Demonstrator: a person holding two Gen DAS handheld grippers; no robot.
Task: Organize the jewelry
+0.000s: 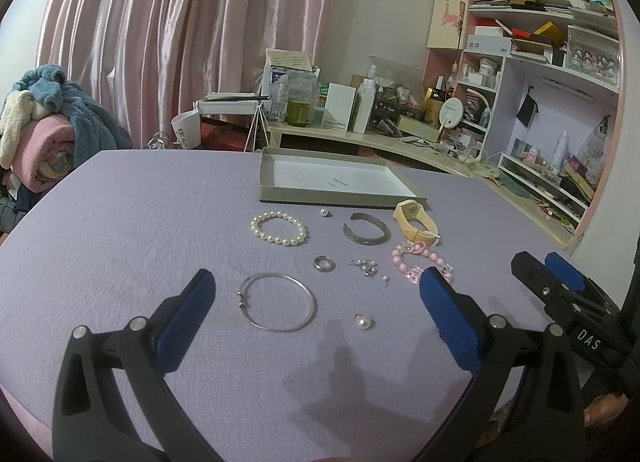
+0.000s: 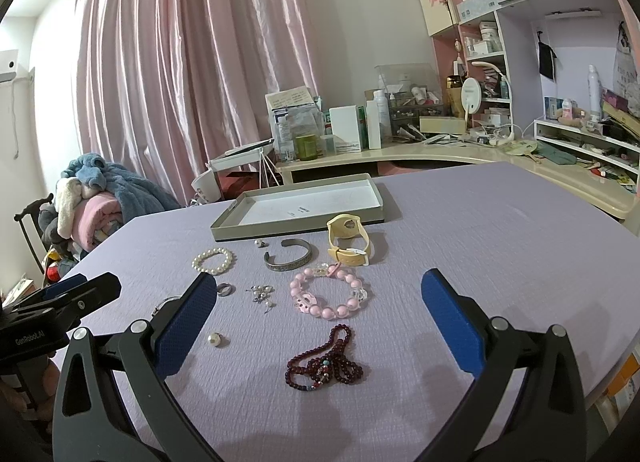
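Jewelry lies spread on a lilac table in front of a shallow grey box lid (image 1: 280, 192) (image 2: 240, 218). Nearest my open left gripper (image 1: 316, 290) are a thin silver bangle (image 1: 278, 304) and a single pearl (image 1: 363, 321). Beyond them lie a pearl bracelet (image 1: 279, 228), a silver ring (image 1: 323, 263), a silver cuff (image 1: 366, 229), small earrings (image 1: 368, 268), a pink bead bracelet (image 2: 328, 296) and a yellow watch (image 2: 348, 240). A dark red bead necklace (image 2: 324, 358) lies just below my open right gripper (image 2: 316, 294). Both grippers hold nothing.
A chair piled with blankets (image 2: 96, 198) stands left of the table. A cluttered desk (image 2: 400, 150) and pink shelves (image 2: 560, 42) run along the back and right. Pink curtains hang behind. The table's right part (image 2: 500, 230) carries nothing.
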